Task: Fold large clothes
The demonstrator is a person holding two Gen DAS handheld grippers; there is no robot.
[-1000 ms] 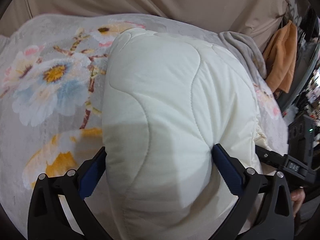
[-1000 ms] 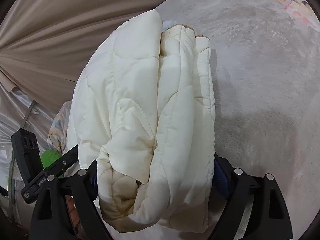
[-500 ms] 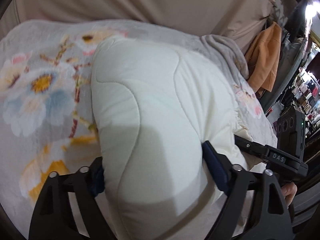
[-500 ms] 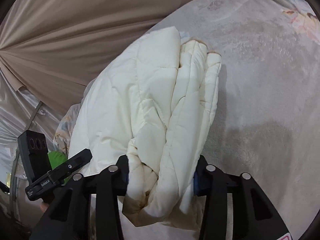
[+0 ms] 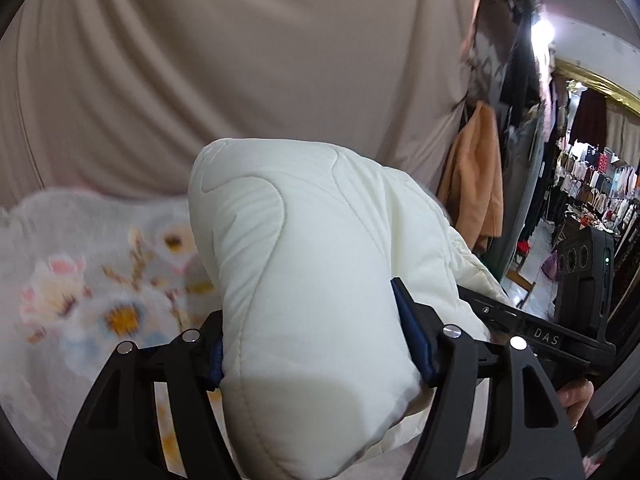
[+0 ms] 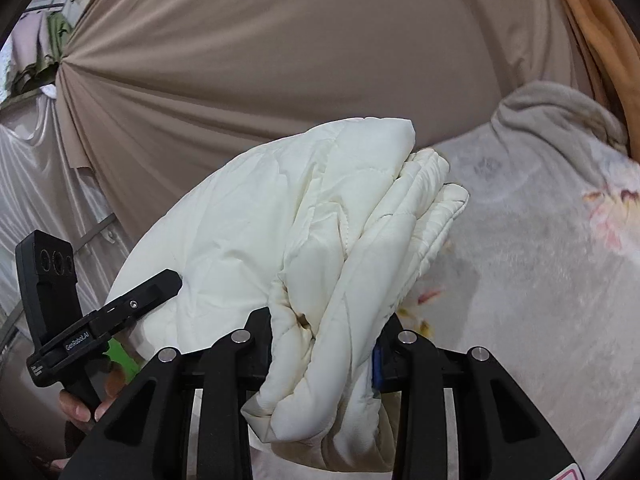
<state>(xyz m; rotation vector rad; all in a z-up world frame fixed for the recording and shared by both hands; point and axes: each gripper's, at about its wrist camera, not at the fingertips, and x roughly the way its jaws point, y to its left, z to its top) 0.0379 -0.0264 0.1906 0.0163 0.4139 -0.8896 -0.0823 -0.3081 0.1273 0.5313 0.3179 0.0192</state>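
Left wrist view shows the left gripper [image 5: 316,354] pinching one end of the folded white jacket [image 5: 320,280], lifted above the flowered blanket [image 5: 80,300]. Opposite, the right gripper [image 6: 324,344] clamps the bundle's layered edges [image 6: 320,240]. Folding looks finished; this seems the carrying step. Next, both grips must move together, level, so the layers don't slip apart.

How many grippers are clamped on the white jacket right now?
2. The left gripper pinches the smooth folded end of the white jacket; the right gripper pinches the bunched layered end. Contact under the fabric is hidden.
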